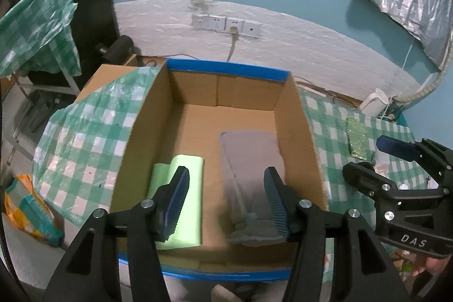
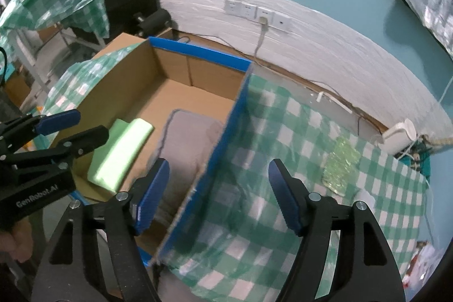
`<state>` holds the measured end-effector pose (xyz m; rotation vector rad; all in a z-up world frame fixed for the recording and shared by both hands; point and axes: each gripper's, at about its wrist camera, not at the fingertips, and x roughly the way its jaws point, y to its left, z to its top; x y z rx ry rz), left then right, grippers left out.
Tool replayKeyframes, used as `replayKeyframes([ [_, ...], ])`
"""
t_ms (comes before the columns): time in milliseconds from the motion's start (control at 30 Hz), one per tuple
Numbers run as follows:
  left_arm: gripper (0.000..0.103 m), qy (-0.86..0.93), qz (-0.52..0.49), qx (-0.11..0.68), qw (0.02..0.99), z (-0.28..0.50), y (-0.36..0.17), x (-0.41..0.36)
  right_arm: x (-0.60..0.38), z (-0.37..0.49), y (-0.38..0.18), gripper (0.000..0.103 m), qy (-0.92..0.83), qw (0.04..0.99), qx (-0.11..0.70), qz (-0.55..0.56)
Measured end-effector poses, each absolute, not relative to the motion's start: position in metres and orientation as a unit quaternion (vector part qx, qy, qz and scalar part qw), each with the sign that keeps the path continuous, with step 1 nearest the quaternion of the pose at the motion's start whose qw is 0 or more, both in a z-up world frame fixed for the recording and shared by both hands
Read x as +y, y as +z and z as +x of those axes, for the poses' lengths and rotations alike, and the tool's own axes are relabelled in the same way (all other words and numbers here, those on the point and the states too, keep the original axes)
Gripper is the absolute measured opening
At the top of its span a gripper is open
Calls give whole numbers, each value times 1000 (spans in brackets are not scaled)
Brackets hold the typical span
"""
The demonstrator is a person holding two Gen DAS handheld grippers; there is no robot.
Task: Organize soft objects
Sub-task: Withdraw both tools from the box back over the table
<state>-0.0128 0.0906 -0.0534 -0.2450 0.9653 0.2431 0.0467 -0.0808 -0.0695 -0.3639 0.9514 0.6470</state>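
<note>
Left hand-held gripper (image 1: pixel 226 200): I hold it above the near edge of the cardboard box (image 1: pixel 226 92), its two blue-padded fingers spread wide apart with nothing between them; in the right wrist view it shows at the left edge (image 2: pixel 78 126), likewise parted

Right hand-held gripper (image 2: pixel 219 190): mine too, fingers spread wide and carrying nothing; it straddles the box's right wall, the left finger over the box interior, the right finger over the counter (image 2: pixel 283 126); from the left wrist view it sits to the right of the box (image 1: pixel 371 157)

Grey towel (image 1: pixel 252 169): folded, lying flat on the box floor along the right wall; it runs under the right finger of my left hand-held gripper, and I cannot tell if the pad touches it; in the right wrist view (image 2: pixel 189 140) it lies just beyond my left finger

Light green folded cloth (image 1: pixel 184 188): on the box floor toward the left wall, beside the grey towel with bare cardboard between them; the left finger of my left hand-held gripper hangs over it; also seen at (image 2: pixel 121 152)

Box: open-topped, blue outside, brown inside, standing on the counter's green-and-white checked cover

Sparkly green pad (image 2: pixel 341 163): flat on the checked cover, well to the right of the box, ahead of my right hand-held gripper and apart from it (image 1: pixel 357 138)
</note>
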Motion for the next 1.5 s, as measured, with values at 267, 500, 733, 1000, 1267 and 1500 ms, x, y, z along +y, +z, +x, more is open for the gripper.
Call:
replayKeyframes([
  [267, 64, 89, -100, 456, 880, -5, -49, 60, -122, 55, -65, 72, 279, 834, 454, -142],
  [500, 65, 69, -83, 455, 884, 4, -44, 35, -159, 61, -62, 73, 256, 844, 455, -124],
  [733, 66, 49, -67, 452, 888, 15, -39, 6, -197, 65, -61, 73, 233, 852, 456, -105],
  [1000, 71, 28, -34, 456, 889, 26, -38, -30, -241, 72, -63, 73, 208, 860, 458, -81],
  [1267, 74, 13, -9, 460, 888, 33, -40, -61, -276, 76, -66, 73, 186, 867, 458, -67],
  [1500, 75, 4, 3, 466, 885, 42, -45, -81, -299, 77, -72, 73, 174, 868, 462, -58],
])
